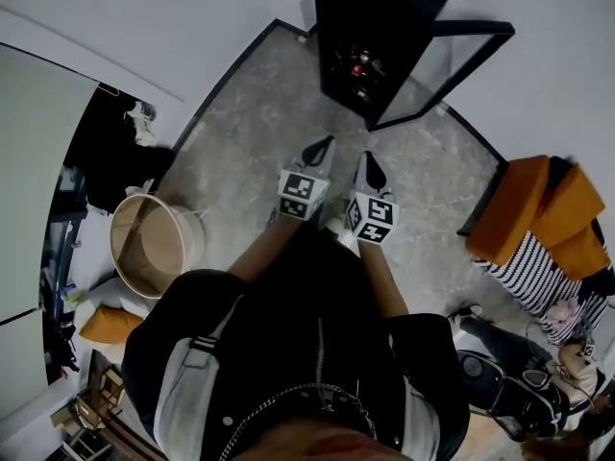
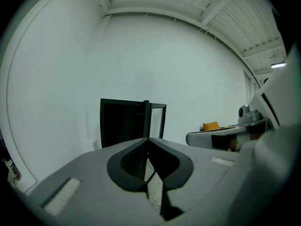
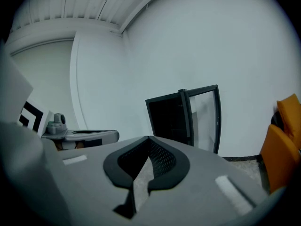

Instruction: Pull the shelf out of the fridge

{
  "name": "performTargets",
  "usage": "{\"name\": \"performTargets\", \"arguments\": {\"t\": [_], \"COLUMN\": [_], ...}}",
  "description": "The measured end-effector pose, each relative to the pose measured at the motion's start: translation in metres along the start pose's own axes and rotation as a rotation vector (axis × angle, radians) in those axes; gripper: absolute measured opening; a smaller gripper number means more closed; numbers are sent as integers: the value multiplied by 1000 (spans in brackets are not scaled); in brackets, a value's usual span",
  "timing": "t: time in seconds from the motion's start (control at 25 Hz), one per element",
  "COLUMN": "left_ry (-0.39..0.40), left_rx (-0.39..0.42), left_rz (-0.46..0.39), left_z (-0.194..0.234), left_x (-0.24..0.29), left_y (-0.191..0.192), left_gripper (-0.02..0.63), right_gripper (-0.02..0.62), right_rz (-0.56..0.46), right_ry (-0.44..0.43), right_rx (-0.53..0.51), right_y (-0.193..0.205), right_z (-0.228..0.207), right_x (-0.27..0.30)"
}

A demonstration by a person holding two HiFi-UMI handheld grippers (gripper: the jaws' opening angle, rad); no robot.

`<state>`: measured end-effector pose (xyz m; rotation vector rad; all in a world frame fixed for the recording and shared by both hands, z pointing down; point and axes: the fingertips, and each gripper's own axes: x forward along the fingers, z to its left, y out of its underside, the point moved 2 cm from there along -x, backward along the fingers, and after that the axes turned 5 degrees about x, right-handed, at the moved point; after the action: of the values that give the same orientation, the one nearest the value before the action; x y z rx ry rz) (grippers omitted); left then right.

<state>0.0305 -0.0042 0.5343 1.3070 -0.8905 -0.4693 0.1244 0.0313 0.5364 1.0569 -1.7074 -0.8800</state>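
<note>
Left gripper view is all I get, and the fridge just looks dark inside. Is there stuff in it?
Observer: Yes. The head view shows small items, some of them red, sitting inside the fridge. I cannot tell what they are.
Operator: Is my other claw holding anything?
Observer: No. The right gripper has its jaws together with nothing between them.
Operator: Is anything next to me?
Observer: A round tan bin stands on the floor to your left, well apart from the fridge.
</note>
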Motion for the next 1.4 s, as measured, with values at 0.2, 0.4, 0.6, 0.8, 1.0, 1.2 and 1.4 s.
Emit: {"name": "performTargets", "arguments": {"t": [0.2,0.4,0.6,0.8,1.0,1.2,1.4], "left_ry": [6,28,50,73,111,135,168], "left_rx": [-14,-19,-17,-32,-41,-37,-44], "left_rz": [-8,-19,-21,-23,-44,-36,-44], "left_z": [17,37,72,103,125,157,186], "left_x": [25,62,103,135,171,198,219], "left_y": [0,-8,-24,-36,-37,-44,-47], "left_gripper": [11,11,11,11,11,11,11], "right_gripper": [2,2,2,2,2,2,2], "right_rz": [7,8,12,6,4,-6,-13], "right_ry": [0,22,44,70,94,127,145], "right_rx": [-20,-21,-21,-23,-22,-9,-7], "right_y": [-6,-18,-40,-60,-68,-80,-90], "right_z": [-3,-14,-15,-15,-25,-24,-17], "right_x": [26,63,110,151,189,224,256]}}
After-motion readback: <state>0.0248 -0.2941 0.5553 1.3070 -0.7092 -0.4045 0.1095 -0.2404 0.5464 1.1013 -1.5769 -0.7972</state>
